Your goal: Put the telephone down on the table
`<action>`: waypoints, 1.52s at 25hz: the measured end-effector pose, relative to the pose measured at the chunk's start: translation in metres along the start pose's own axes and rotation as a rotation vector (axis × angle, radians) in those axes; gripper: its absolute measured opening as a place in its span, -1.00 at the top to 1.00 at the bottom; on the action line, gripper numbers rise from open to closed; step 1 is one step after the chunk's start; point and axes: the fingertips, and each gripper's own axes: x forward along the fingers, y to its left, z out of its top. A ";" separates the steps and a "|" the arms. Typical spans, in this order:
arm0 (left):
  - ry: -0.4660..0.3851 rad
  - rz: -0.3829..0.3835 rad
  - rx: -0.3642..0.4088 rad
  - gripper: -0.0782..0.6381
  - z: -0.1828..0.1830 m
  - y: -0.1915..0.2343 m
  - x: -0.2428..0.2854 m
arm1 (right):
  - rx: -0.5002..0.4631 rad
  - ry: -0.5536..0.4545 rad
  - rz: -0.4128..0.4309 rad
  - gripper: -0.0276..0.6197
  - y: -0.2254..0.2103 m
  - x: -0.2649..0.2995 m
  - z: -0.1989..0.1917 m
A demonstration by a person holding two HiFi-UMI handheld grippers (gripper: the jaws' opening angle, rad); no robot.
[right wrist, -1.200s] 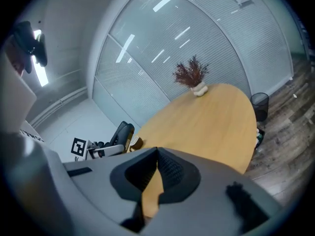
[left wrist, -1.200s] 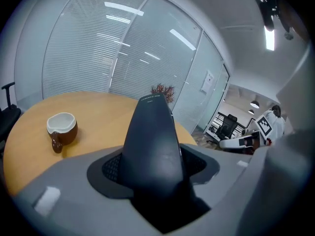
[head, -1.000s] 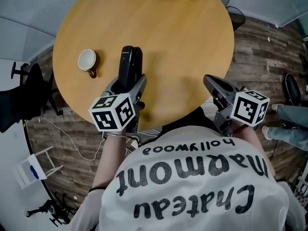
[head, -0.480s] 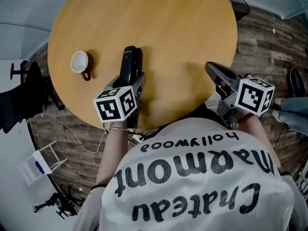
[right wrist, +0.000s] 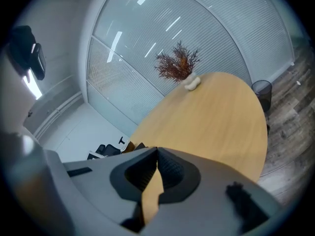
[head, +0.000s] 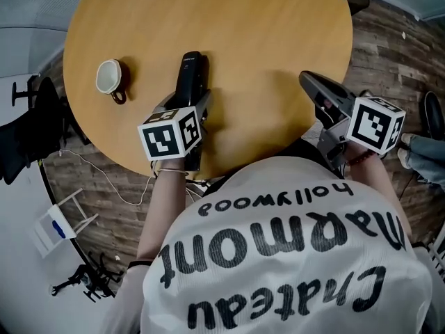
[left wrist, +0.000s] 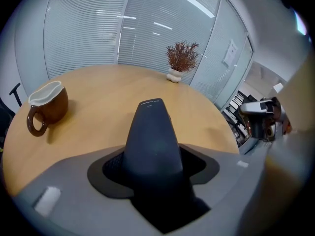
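— Lighting, as listed?
— Bright, even, from overhead. Ceiling strips glare off the glass wall (left wrist: 147,14). Soft, short shadows lie beside the mug (head: 109,76) and the telephone (head: 191,75) on the tabletop (head: 264,40).
— Picture quality?
— Fisheye bending throughout, with black corners in both gripper views. The left hand-held gripper (left wrist: 155,163) is soft near the lens, and that view's right edge is smeared.

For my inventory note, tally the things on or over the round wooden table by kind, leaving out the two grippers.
Telephone: 1
Mug: 1
Vase with a dried plant: 1
Total: 3
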 end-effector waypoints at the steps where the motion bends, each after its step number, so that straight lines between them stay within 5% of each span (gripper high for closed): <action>1: -0.001 0.000 0.007 -0.03 0.000 0.001 0.000 | 0.004 0.002 0.002 0.87 0.000 0.002 -0.001; 11: 0.026 -0.064 -0.037 -0.03 -0.011 0.002 0.005 | 0.066 -0.025 0.024 0.87 0.001 0.009 -0.002; 19: 0.011 -0.049 0.019 -0.03 -0.012 0.000 0.007 | 0.063 -0.022 0.013 0.87 0.004 0.008 -0.005; 38: -0.035 -0.121 -0.031 -0.03 -0.009 0.001 0.004 | 0.039 -0.012 -0.008 0.87 0.007 0.000 -0.012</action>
